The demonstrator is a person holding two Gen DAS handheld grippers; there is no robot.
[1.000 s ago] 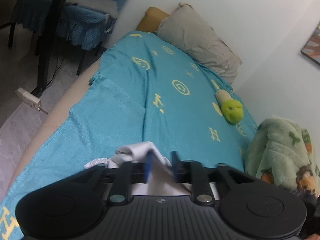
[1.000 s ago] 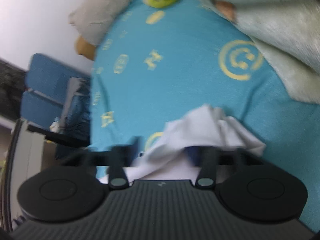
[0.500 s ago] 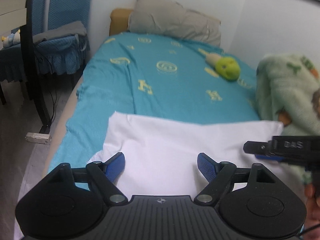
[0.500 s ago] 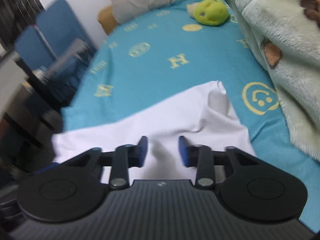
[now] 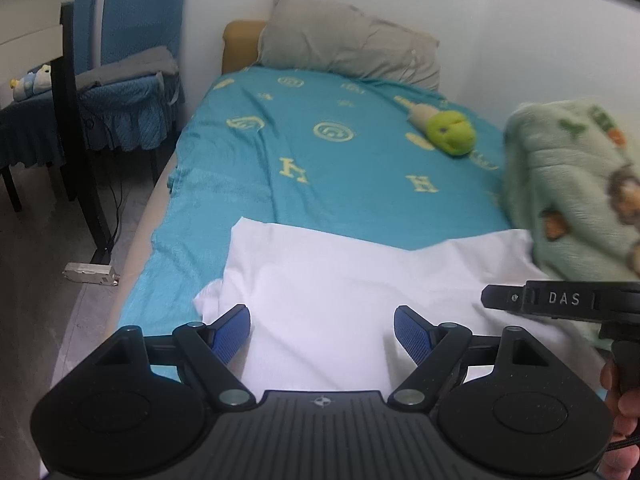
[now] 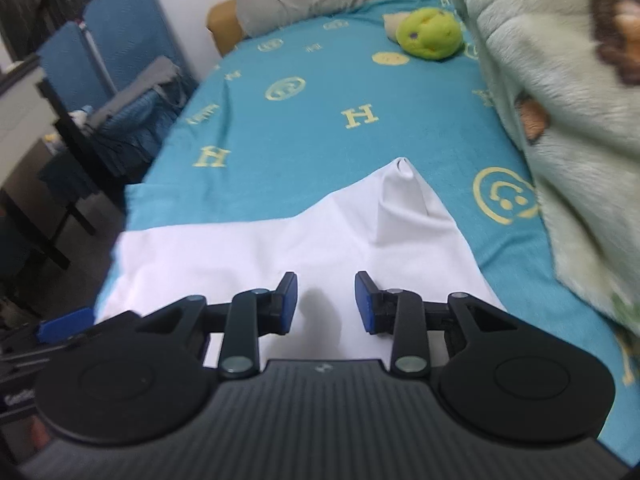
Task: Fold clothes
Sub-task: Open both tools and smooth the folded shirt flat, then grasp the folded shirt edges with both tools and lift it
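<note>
- Left wrist view: the white cloth [image 5: 340, 280] lies spread over the bed's [image 5: 320, 160] near end; the left gripper [image 5: 322, 330] hovers, fingers wide, gripping nothing. Pick an edge corner squarely.
- Right wrist view: the right gripper [image 6: 326, 300] stands part-spread, empty; flatten that peaked far corner first.

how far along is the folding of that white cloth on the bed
Early to middle. Done: the white cloth lies spread fairly flat on the teal bedsheet, its far edge straight in the left view. In hand: nothing; the left gripper and right gripper both stand open above it, pads empty. Left: one corner is bunched up near the fleece blanket, and I can't tell how many folds remain.
</note>
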